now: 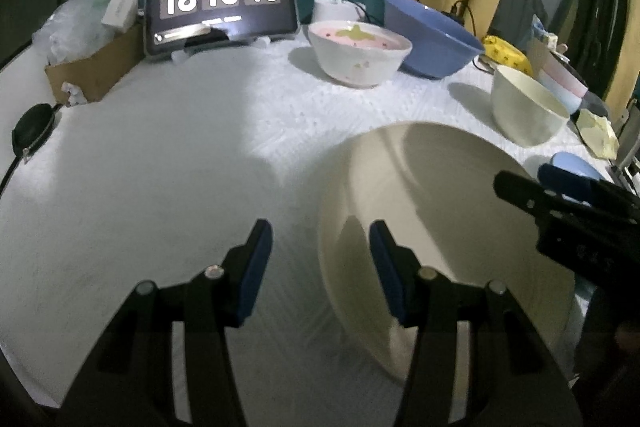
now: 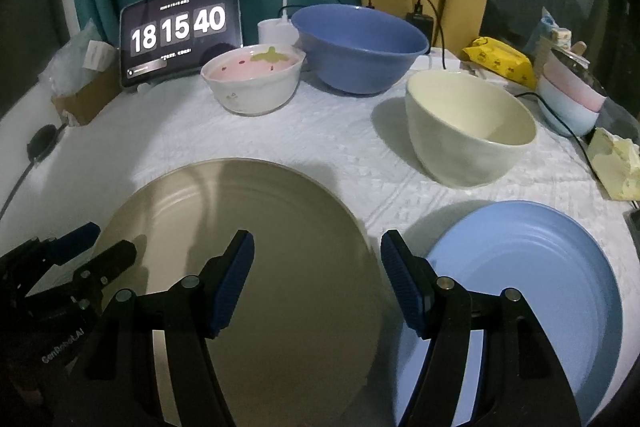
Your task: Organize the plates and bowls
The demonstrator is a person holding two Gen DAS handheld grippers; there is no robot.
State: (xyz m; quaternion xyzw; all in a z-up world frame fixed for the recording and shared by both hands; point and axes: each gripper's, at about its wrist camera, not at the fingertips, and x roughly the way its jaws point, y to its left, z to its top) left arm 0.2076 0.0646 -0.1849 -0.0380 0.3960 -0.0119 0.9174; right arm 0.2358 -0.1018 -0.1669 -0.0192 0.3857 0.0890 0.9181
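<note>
A large beige plate lies flat on the white cloth. My left gripper is open and hovers at the plate's left rim, one finger over the plate and one outside it. My right gripper is open at the right rim, which runs between its fingers, untouched. To the right of the beige plate lies a light blue plate. Further back stand a cream bowl, a white bowl with a pink inside and a big blue bowl.
A tablet showing a clock leans at the back beside a cardboard box. Stacked pink and pale blue bowls, a yellow packet and cables sit at the right edge. A round black object lies at the left.
</note>
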